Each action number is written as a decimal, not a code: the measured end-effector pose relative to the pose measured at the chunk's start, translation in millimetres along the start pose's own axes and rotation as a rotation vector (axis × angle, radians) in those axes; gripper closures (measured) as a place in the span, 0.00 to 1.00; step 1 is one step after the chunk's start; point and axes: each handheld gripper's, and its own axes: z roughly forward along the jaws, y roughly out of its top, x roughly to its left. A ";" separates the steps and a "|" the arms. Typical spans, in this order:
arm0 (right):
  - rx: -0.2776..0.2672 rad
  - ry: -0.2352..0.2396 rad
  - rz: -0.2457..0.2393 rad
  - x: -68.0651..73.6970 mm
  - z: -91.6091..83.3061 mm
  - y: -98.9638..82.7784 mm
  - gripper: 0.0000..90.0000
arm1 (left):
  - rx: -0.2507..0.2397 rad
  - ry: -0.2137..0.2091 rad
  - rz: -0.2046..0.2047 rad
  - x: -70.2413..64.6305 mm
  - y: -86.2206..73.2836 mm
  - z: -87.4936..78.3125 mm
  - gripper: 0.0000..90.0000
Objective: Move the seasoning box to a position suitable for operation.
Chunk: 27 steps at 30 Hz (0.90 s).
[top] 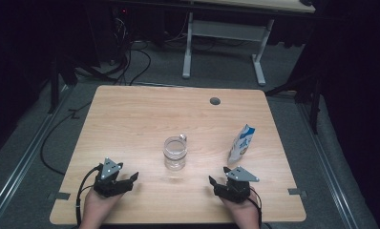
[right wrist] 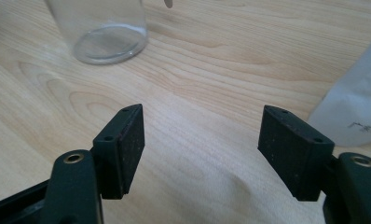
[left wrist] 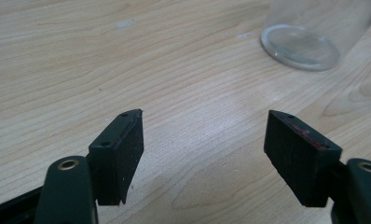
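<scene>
Wooden desk [top: 131, 119] seen from above, with our two hands at its near edge. At the centre stands a clear glass jar [top: 174, 152], upright and empty as far as we can tell. At about 3 o'clock from it, well apart, stands a blue and white carton [top: 241, 143], leaning slightly.

Our left hand-held gripper [top: 131, 179] rests at about 7 o'clock from the jar; our right hand-held gripper [top: 214, 183] rests at about 5 o'clock. Both point inward toward the jar, jaws spread wide and holding nothing. In the left gripper view the jar's base [left wrist: 299, 46] sits at 1 o'clock, beyond the open jaws. In the right gripper view the jar [right wrist: 104, 32] sits at 11 o'clock and the carton's pale side [right wrist: 356, 107] at 3 o'clock.

We judge the main risks to be these: the smooth glass could slip or tip if a jaw strikes it off-centre, and the light carton, close to our right hand-held gripper, could be knocked over by a careless sweep.

Both hands lie low, palms cupping the grippers from beneath, wrists at the desk's edge.
</scene>
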 end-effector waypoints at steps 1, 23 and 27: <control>0.000 0.002 0.006 -0.7 1.4 1.0 0.37 | -0.006 -0.008 -0.005 -0.9 0.3 0.3 0.33; 0.014 0.002 -0.036 1.5 -5.5 -8.5 0.45 | -0.039 -0.113 -0.127 -4.6 7.6 1.2 0.40; 0.010 -0.004 -0.034 1.8 -8.7 -8.1 0.45 | -0.031 -0.116 -0.099 -9.0 15.3 -0.3 0.42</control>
